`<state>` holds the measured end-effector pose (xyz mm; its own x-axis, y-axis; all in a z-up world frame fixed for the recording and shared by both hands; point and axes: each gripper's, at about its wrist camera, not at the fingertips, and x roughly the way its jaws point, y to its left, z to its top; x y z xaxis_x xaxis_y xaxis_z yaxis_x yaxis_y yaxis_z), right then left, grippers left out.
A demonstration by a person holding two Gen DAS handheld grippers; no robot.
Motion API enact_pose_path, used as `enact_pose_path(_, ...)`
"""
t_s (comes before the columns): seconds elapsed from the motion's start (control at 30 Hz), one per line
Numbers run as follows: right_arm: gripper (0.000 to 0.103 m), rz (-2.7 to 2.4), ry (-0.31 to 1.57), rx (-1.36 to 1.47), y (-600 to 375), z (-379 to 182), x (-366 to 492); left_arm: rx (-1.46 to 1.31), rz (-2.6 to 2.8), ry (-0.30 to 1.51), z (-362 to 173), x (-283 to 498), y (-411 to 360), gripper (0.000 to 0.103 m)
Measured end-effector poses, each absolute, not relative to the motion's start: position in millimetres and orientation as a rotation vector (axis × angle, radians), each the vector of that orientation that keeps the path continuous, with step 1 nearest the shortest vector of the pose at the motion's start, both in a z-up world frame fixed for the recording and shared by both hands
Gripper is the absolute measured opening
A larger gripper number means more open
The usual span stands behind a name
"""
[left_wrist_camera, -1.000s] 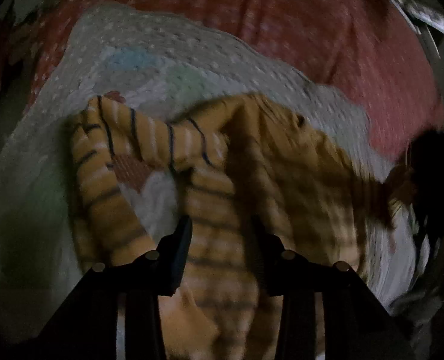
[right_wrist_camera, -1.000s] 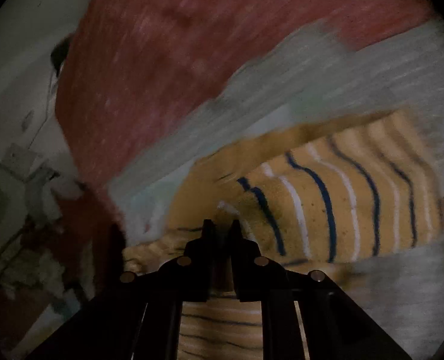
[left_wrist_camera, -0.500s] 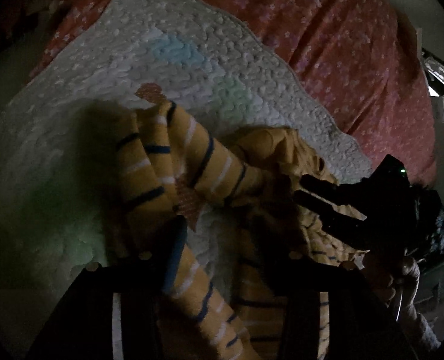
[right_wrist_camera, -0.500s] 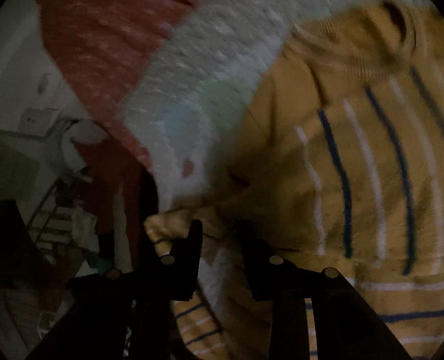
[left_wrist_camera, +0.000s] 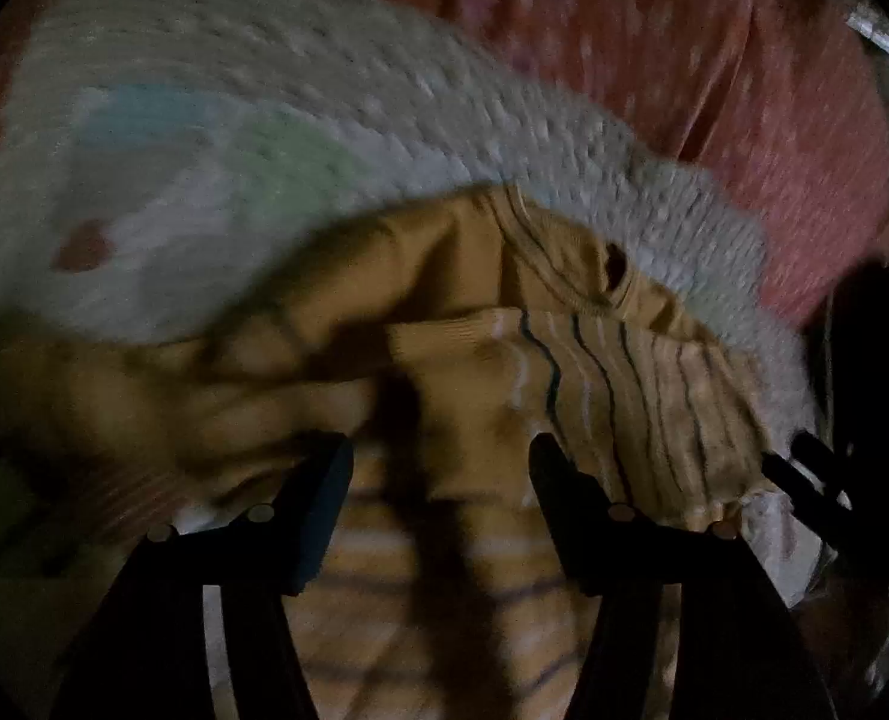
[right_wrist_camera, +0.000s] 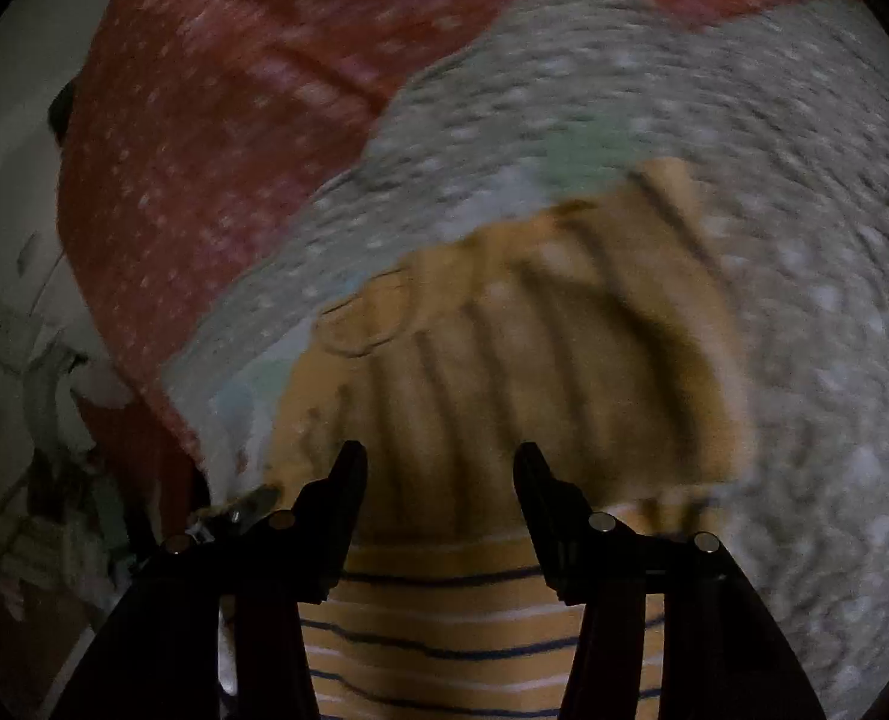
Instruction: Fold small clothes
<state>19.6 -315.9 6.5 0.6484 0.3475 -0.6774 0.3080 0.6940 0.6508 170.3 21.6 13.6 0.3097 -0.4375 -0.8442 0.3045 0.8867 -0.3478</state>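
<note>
Both hand-held grippers have opened since half a second ago: we see the left hand-held gripper [left_wrist_camera: 438,456] with jaws wide and nothing between them, and the right hand-held gripper [right_wrist_camera: 438,465] equally wide, also holding nothing. A second ago the right one was nearly closed on cloth.

Striped yellow garment [left_wrist_camera: 564,372] now lies bunched on the white quilt [left_wrist_camera: 324,120], directly ahead of and under both sets of fingers. In the right wrist view the garment [right_wrist_camera: 504,360] has a flap folded over its body; stripes below the fold run crosswise, those on the flap run lengthwise.

Hard to make out: both views are dark and motion-blurred. We cannot tell whether either gripper's fingertips touch the cloth. Neck opening shows in the left view as a ribbed edge near the top of the garment; sleeves we cannot separate from the body. Garment's near edge is cut off by the gripper bodies in both views.

Edges: quilt [right_wrist_camera: 744,150] border runs just beyond the garment's far side, with red dotted bedspread [left_wrist_camera: 744,90] past it. Open quilt lies to the right of the garment in the right view and to the upper left in the left view. Right gripper's dark body sits at the left view's right edge.
</note>
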Motion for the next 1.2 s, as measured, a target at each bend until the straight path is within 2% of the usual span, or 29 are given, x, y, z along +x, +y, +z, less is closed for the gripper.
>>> enact_pose_path(0.03,0.056,0.004,0.884,0.836,-323.0,3.3,14.7,-0.113,-0.486,1.17,9.9,175.1,13.5,0.06)
enact_pose_path(0.1,0.056,-0.019,0.866,0.846,-336.1,-1.9,8.4,-0.08,-0.482,1.232,-1.9,186.9,-2.0,0.023)
enact_pose_path(0.13,0.056,-0.031,0.856,0.849,-344.5,-3.4,5.1,-0.069,-0.47,1.261,-5.0,190.0,-4.5,0.01)
enact_pose_path(0.27,0.056,-0.073,0.816,0.835,-359.2,-0.7,8.7,-0.084,-0.431,1.237,6.8,198.0,9.3,0.01)
enact_pose_path(0.37,0.061,-0.107,0.807,0.831,-367.9,-6.3,8.8,-0.112,-0.363,1.214,11.6,205.4,26.8,0.006)
enact_pose_path(0.5,0.064,-0.134,0.834,0.837,-370.1,-23.6,15.9,-0.234,-0.318,1.222,1.5,214.5,57.7,0.006)
enact_pose_path(0.63,0.065,-0.137,0.856,0.766,-359.5,-34.2,35.7,-0.171,-0.282,1.229,-16.0,212.3,56.7,0.007)
enact_pose_path(0.67,0.061,-0.127,0.867,0.75,-354.9,-35.7,41.5,-0.166,-0.276,1.223,-17.7,211.4,56.6,0.009)
enact_pose_path(0.7,0.02,-0.107,0.888,0.741,-348.9,-38.3,46.9,-0.159,-0.269,1.224,-20.8,210.9,55.1,0.009)
enact_pose_path(0.73,0.012,-0.08,0.93,0.741,-343.8,-41.8,53.9,-0.148,-0.267,1.222,-22.4,210.4,54.1,0.01)
enact_pose_path(0.8,0.012,-0.148,0.952,0.693,-344.1,-38.2,57.1,-0.108,-0.262,1.213,-22.7,208.3,51.3,0.011)
enact_pose_path(0.87,0.012,-0.227,0.959,0.658,-347.7,-36.7,56.1,-0.086,-0.259,1.209,-19.7,206.0,50.0,0.02)
enact_pose_path(1.0,0.021,-0.248,0.964,0.544,-331.7,-24.5,52.2,-0.101,-0.314,1.177,11.0,198.1,48.2,0.021)
enact_pose_path(1.1,0.03,-0.219,0.904,0.496,-311.6,8.4,34.0,-0.181,-0.364,1.102,45.9,167.6,86.1,0.024)
enact_pose_path(1.17,0.03,-0.142,0.887,0.471,-288.1,26.1,26.1,-0.226,-0.336,1.054,58.9,149.3,119.9,0.044)
enact_pose_path(1.2,0.03,-0.086,0.891,0.459,-271.3,33.6,23.4,-0.258,-0.3,1.024,63.6,138.1,140.5,0.049)
